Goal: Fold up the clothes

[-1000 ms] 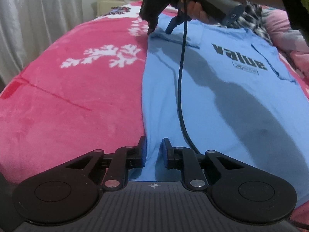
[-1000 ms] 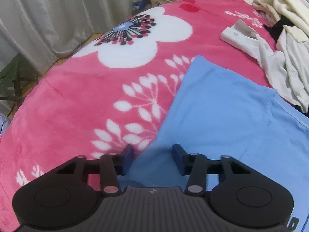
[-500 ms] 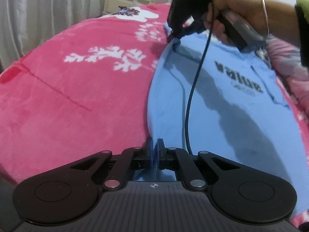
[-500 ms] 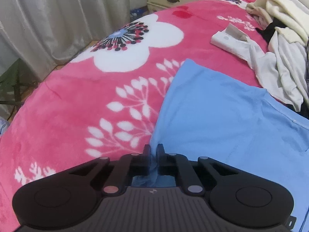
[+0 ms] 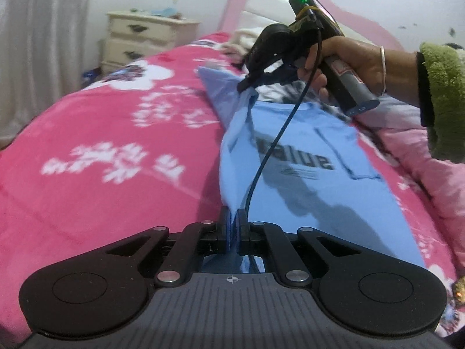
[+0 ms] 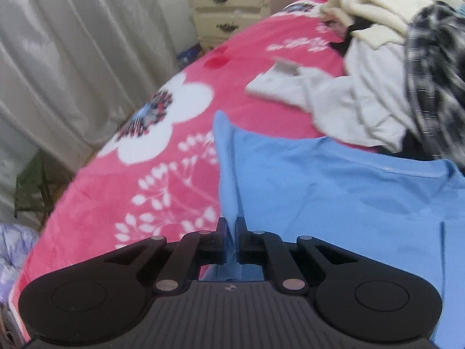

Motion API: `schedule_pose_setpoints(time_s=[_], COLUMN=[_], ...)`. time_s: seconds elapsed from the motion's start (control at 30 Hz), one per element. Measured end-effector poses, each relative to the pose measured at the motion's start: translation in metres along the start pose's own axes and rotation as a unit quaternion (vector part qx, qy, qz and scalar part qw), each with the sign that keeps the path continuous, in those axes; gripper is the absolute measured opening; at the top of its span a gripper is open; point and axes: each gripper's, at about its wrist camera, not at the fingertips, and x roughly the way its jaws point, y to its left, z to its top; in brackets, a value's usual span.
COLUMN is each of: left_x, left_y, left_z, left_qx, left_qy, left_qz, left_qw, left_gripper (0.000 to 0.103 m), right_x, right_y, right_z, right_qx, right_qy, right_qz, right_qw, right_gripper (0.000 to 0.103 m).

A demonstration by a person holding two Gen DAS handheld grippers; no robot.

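Note:
A light blue T-shirt (image 5: pixel 314 180) with dark "value" lettering lies on the pink floral bed. My left gripper (image 5: pixel 232 221) is shut on the shirt's near left edge, which is lifted off the blanket. My right gripper (image 6: pixel 231 226) is shut on the same left edge near the sleeve; it also shows in the left wrist view (image 5: pixel 247 83), held in a hand, with the edge raised. In the right wrist view the shirt (image 6: pixel 334 186) spreads to the right, its sleeve ridged up ahead of the fingers.
A pile of white, cream and black-checked clothes (image 6: pixel 377 67) lies at the head of the bed. A cream nightstand (image 6: pixel 241 8) stands beyond the bed by grey curtains (image 6: pixel 72 58). The pink blanket (image 5: pixel 101 160) stretches left. A black cable (image 5: pixel 270 148) hangs over the shirt.
Both grippers, shut on the shirt's left edge since half a second ago, have lifted it off the blanket; the edge now stands up as a ridge.

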Motion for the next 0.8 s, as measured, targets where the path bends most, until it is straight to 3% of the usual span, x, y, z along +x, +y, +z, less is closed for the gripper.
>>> schedule_pose_setpoints(time_s=[0.3,0.47,0.63,0.8], left_x=[0.031,0.063,0.1,0.117], left_y=[-0.053,-0.093,-0.128,-0.161], left_z=[0.036,0.051,0.056,0.058], left_qx=[0.069,0.105,0.145,0.171], left_qy=[0.021,0.053,0.084,0.102], left_qz=[-0.092,-0.145,-0.172,-0.204], left_qw=[0.9931,0.9824,0.9708,0.9585], left_gripper=[0.001,0.001,0.001,0.001], right_x=[-0.045,-0.064,-0.075,-0.084], right_y=[-0.075,-0.139,-0.202,-0.24], right_z=[-0.001,-0.017,-0.042,-0.062], right_qx=[0.008,0.042,0.082,0.105], right_qy=[-0.027,-0.045,-0.062,-0.076], right_qz=[-0.015,-0.042,-0.064,-0.062], right_qw=[0.999,0.997,0.993,0.99], right_gripper=[0.006,0.006,0.006,0.006])
